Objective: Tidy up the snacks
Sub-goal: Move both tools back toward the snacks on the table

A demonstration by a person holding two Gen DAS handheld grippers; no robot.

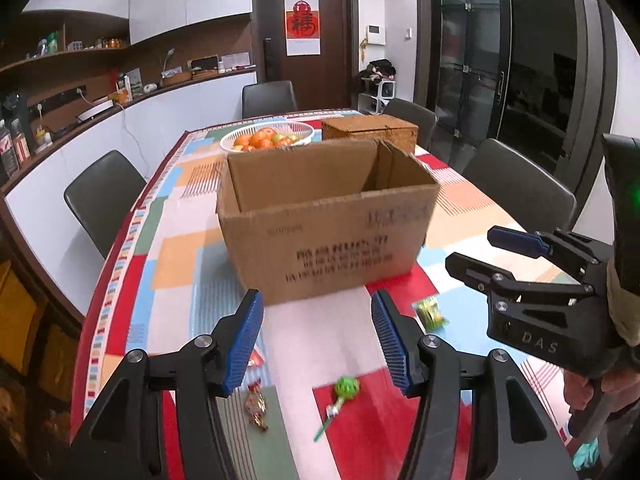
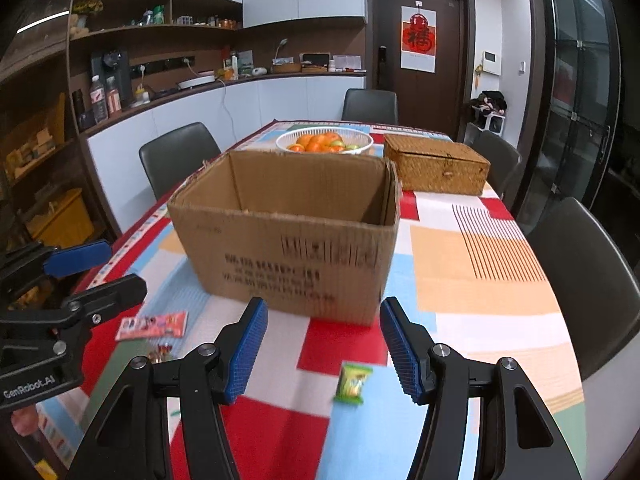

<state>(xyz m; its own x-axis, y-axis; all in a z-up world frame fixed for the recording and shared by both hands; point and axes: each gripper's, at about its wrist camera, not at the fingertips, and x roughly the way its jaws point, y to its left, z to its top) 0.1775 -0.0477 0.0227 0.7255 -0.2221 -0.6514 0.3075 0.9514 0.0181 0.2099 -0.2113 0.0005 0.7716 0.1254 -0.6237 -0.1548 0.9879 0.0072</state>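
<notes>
An open-topped cardboard box (image 1: 328,220) (image 2: 288,248) stands mid-table on the patchwork cloth. In front of it lie loose snacks: a green lollipop (image 1: 346,387), a wrapped candy (image 1: 256,406) (image 2: 162,350), a green packet (image 1: 430,312) (image 2: 352,383) and a pink-red packet (image 2: 154,325), which my left finger half hides in the left wrist view. My left gripper (image 1: 319,344) (image 2: 116,268) hovers open over the cloth, the lollipop just below its jaws. My right gripper (image 2: 326,352) (image 1: 476,250) is open too, above the green packet. Neither holds anything.
Behind the box sit a white basket of fruit (image 1: 267,138) (image 2: 324,140) and a lidded wicker box (image 1: 370,130) (image 2: 438,168). Dark chairs (image 1: 102,196) (image 2: 592,280) ring the table. A counter with shelves runs along the left wall.
</notes>
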